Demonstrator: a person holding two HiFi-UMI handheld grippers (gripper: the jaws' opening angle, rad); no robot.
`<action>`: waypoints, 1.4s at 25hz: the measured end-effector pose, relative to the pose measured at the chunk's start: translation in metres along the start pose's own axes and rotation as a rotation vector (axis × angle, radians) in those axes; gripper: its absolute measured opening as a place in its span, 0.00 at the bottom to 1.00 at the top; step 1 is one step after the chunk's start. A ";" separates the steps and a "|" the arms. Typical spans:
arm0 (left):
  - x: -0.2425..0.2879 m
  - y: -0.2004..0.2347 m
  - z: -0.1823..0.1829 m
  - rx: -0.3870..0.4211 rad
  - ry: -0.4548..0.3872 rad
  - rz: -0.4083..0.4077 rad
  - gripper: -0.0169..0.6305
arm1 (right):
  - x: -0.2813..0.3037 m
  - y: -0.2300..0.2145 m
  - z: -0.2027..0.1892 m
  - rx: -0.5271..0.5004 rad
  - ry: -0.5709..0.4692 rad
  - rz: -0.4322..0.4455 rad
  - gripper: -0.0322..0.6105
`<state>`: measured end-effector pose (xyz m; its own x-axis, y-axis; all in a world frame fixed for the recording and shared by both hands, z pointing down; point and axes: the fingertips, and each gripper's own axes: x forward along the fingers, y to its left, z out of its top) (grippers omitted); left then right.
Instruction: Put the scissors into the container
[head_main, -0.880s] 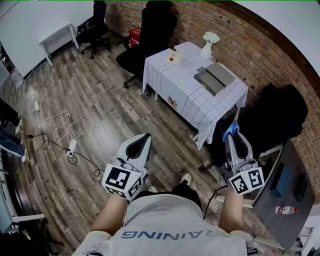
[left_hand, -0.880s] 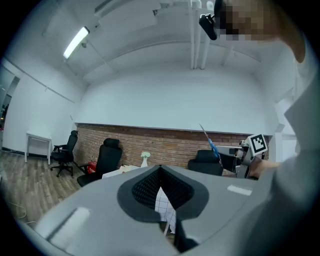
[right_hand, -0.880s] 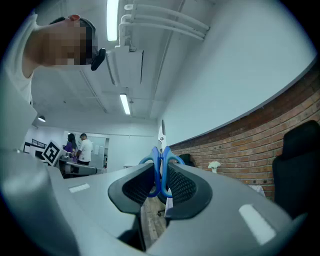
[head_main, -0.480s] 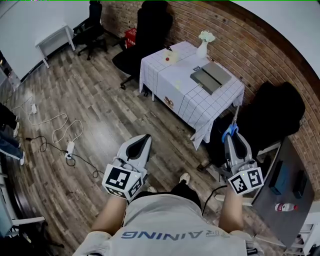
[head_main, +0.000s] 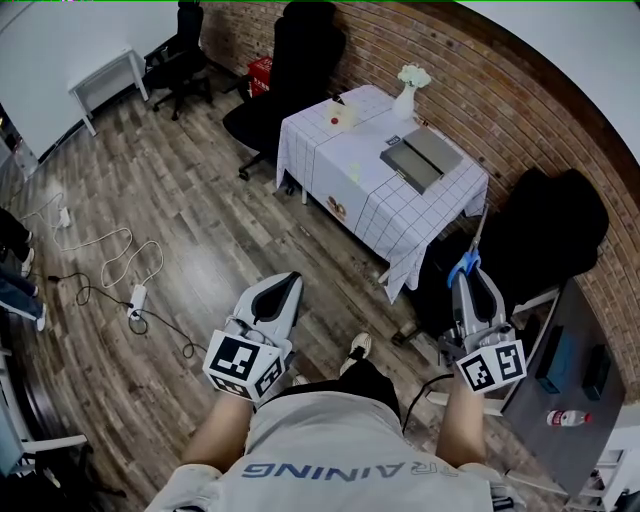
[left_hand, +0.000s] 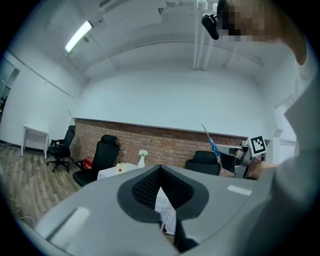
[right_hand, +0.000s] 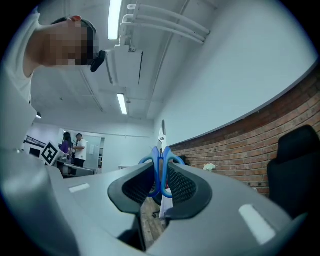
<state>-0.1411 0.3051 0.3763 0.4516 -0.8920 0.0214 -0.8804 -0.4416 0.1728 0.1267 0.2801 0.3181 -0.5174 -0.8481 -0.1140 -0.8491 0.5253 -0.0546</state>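
Right tool clamped on blue-handled scissors, blades projecting toward 12 o'clock (handles between jaws); left tool closed, empty.

I'm in an office-type workroom. Black swivel chairs stand behind the cloth-covered worktop, and a brick wall runs beside it. A white side table stands well off, a power strip lies on the wood floor, and strip lights hang overhead.

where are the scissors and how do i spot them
Look beside the white checked table to the right gripper. The scissors are clamped in its jaws by their blue handles, blades sticking out beyond the tips; the left gripper holds nothing.
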 end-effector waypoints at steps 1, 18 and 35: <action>0.003 0.002 -0.001 -0.005 0.005 -0.002 0.03 | 0.003 -0.002 -0.001 0.006 0.000 -0.002 0.21; 0.089 0.073 0.014 0.011 0.042 0.075 0.03 | 0.129 -0.056 -0.023 0.067 0.027 0.048 0.21; 0.295 0.065 0.034 0.044 0.074 0.027 0.03 | 0.226 -0.228 -0.022 0.096 0.030 0.006 0.21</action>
<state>-0.0699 0.0100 0.3605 0.4355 -0.8948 0.0980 -0.8972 -0.4226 0.1283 0.2010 -0.0334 0.3264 -0.5268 -0.8457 -0.0853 -0.8325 0.5336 -0.1491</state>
